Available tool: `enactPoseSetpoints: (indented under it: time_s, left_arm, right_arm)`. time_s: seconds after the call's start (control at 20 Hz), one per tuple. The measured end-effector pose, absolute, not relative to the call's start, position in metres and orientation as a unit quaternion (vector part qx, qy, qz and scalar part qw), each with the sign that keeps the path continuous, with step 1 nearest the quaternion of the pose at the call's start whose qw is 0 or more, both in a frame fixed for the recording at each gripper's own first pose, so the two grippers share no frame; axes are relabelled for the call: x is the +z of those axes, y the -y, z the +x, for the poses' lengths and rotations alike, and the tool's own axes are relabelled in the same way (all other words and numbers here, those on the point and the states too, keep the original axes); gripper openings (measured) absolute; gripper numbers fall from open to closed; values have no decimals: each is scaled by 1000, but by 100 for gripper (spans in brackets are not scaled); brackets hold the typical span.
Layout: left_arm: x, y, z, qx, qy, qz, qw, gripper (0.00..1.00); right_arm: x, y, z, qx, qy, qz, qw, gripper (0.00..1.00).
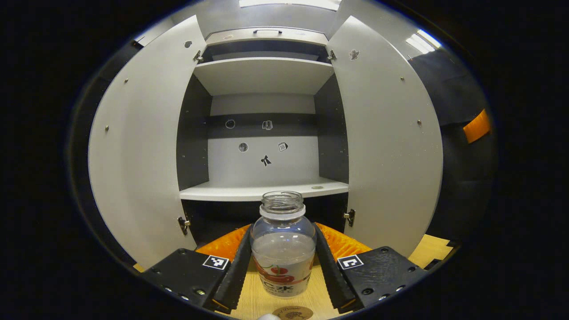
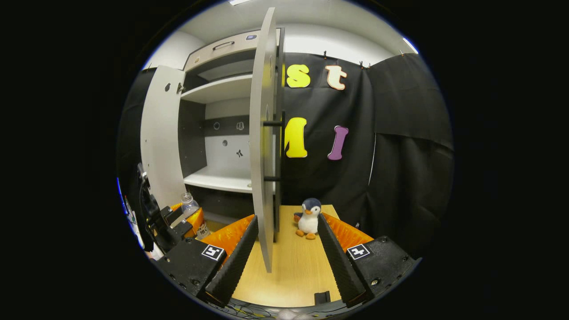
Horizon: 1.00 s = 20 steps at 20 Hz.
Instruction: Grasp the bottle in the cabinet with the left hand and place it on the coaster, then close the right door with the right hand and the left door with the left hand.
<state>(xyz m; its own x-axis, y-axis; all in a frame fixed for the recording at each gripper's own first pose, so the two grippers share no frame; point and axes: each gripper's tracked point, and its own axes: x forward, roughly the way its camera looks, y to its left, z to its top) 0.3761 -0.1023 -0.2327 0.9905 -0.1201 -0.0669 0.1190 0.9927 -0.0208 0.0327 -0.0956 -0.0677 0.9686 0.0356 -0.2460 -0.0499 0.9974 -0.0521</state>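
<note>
Bottle (image 1: 283, 244) sits pinched between the jaws of the left gripper (image 1: 283, 262), out of the cabinet (image 1: 262, 191) and in front of its lower shelf, above the wooden table (image 1: 253, 302). Nearer than the bottle, at the view's bottom edge, lies the coaster (image 1: 292, 312). To finish well, draw the bottle back over the coaster, keep it upright since it has no cap, and set it down centred before letting go. The right gripper (image 2: 286, 249), jaws spread, waits at the right door (image 2: 262, 146), edge-on between them, a toy penguin (image 2: 307, 218) beyond.
</note>
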Motion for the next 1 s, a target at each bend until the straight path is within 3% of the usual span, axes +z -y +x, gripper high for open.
enactPoseSetpoints:
  time_s: [0.3,0.75,1.0]
  left_arm:
    - [-280,114,356,-66,-16,-25,997,73]
    - [-373,113,341,-71,-61,-19,995,74]
    - [-384,112,335,-77,-48,-37,995,74]
  right_arm:
    - [-107,89,30,38,-168,-43,984,83]
    - [-153,80,20,42,-217,-61,973,83]
    - [-150,75,21,37,-215,-76,973,83]
